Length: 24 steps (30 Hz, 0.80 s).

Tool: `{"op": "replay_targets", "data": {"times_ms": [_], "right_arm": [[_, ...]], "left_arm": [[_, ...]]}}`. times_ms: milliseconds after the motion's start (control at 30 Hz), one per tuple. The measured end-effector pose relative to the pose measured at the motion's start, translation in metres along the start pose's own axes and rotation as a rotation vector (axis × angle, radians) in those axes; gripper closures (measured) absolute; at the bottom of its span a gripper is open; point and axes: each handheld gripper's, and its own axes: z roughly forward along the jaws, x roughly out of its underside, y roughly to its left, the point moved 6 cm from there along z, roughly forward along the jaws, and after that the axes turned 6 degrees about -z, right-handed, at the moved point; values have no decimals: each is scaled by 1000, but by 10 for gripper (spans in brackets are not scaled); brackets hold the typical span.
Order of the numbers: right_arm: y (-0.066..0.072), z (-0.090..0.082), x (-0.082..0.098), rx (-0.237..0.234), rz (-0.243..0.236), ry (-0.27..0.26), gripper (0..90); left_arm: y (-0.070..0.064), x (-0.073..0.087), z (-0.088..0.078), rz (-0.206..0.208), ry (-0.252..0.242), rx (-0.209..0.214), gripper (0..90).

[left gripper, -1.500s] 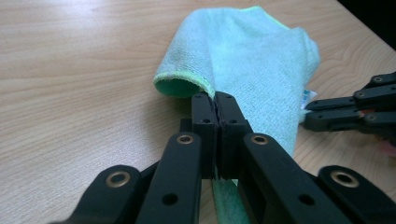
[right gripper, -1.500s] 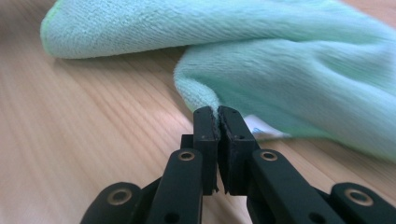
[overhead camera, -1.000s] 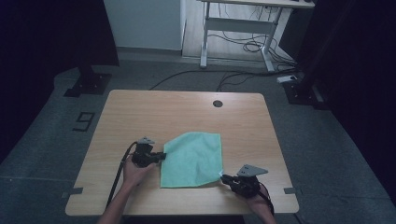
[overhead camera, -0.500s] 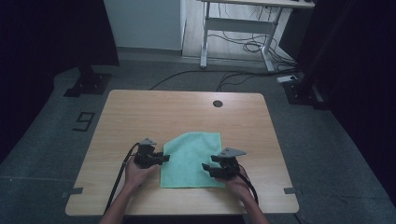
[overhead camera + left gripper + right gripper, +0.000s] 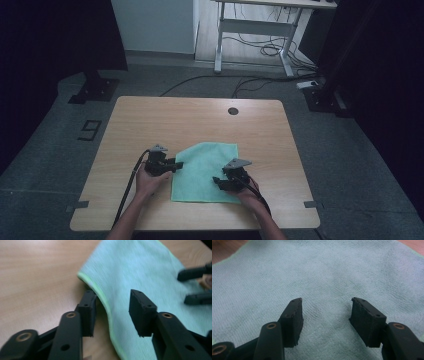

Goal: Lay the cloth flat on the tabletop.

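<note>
A dim room with a grey floor holds one light wooden table (image 5: 150, 130), rounded at the corners, with a single dark round hole (image 5: 233, 111) near its far edge. One mint-green cloth (image 5: 205, 170) lies flat on the table, on the person's side of that hole and close to the near edge; its edges carry a brighter green hem. Two hand-held grippers work at the cloth, one in each of the person's two hands. The left gripper (image 5: 175, 165) sits at the cloth's left edge, and in the left gripper view (image 5: 112, 307) its jaws stand spread, with the slightly lifted hem running between them (one jaw over bare wood, the other over the cloth). The right gripper (image 5: 218, 181) rests over the cloth's near right part, and in the right gripper view (image 5: 325, 315) its jaws are also spread apart, with flat cloth beneath them and nothing pinched. Beyond the table from the cloth stands one white-legged desk frame (image 5: 255, 30) with loose cables (image 5: 260, 50) under it, and one black stand base (image 5: 95, 90) sits on the floor off the table's far left corner.
</note>
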Motion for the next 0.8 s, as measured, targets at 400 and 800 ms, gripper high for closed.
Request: {"op": "replay_targets", "data": {"times_ms": [400, 800], "right_arm": [[-1, -5, 4, 8, -5, -2, 493], [-6, -9, 7, -16, 5, -6, 532]], "left_arm": [[10, -29, 21, 20, 17, -47, 705], [0, -45, 16, 105, -38, -58, 793]]}}
